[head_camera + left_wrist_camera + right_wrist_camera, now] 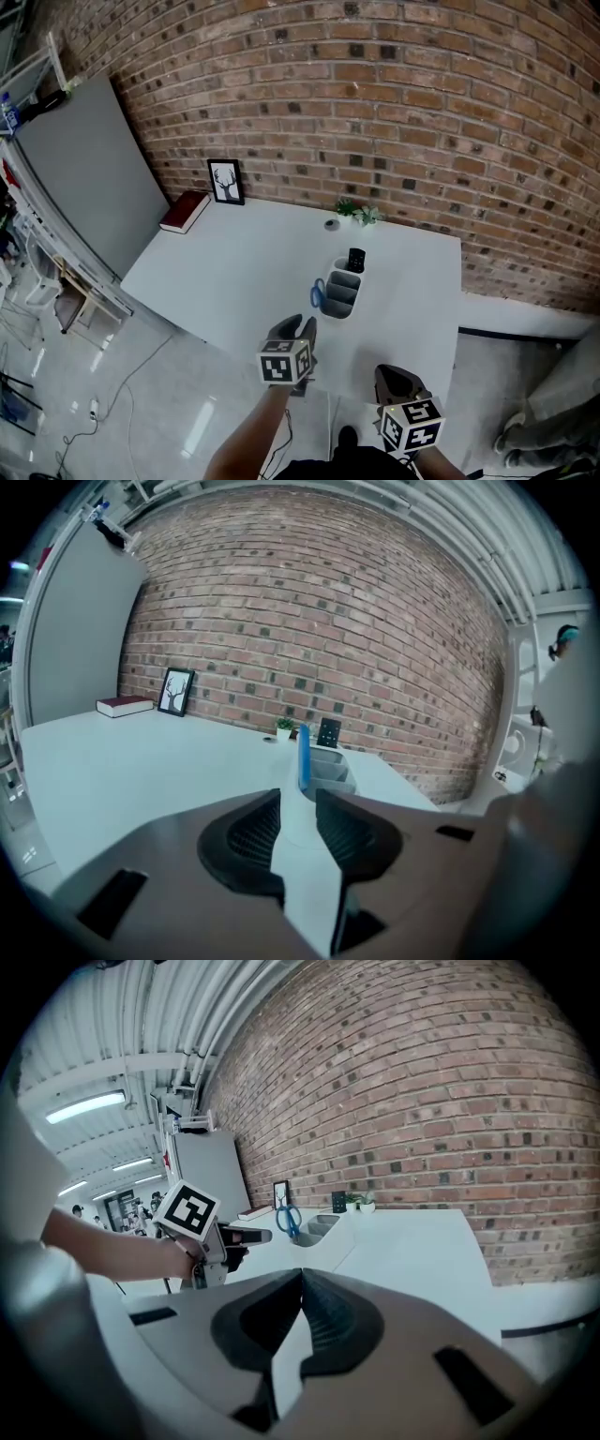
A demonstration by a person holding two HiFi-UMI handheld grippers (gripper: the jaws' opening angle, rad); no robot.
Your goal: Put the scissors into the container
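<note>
Far left: book point(185, 211), framed picture point(225, 181) on white bench point(234, 272), brick wall point(394, 112) behind. Left claw point(298, 806) apart, empty, just short of scissors point(318, 294). Scissors upright at container point(345, 277) left end, apparently inside; placement looks done. Next: back off without snagging handles. Right claw point(300, 1275) together, empty.

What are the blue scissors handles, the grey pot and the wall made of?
Blue scissors handles: probably plastic, smooth and evenly coloured.
Grey compartmented container: likely matte plastic, thin even walls, though painted metal is possible.
Wall: brick, rough reddish blocks with pale mortar lines.
</note>
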